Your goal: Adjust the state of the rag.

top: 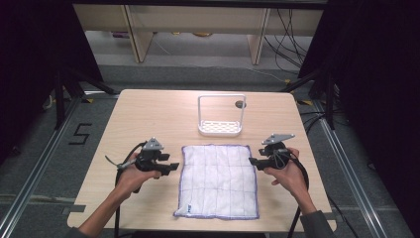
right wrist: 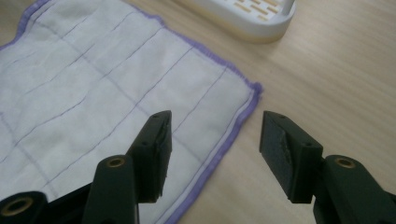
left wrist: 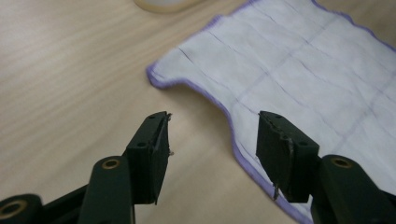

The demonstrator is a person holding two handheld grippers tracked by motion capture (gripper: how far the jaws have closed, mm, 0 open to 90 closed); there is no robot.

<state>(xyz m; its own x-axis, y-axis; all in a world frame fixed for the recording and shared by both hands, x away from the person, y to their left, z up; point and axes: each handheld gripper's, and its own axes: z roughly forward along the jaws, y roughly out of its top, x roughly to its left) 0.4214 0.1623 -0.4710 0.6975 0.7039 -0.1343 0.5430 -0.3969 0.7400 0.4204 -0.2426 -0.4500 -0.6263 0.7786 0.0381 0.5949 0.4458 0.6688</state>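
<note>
White cloth (top: pixel 218 181) flat between two open grippers' jaws.

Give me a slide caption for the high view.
Two open hand-held grippers, left and right, flank a white cloth spread flat on the table before a white rack.
</note>
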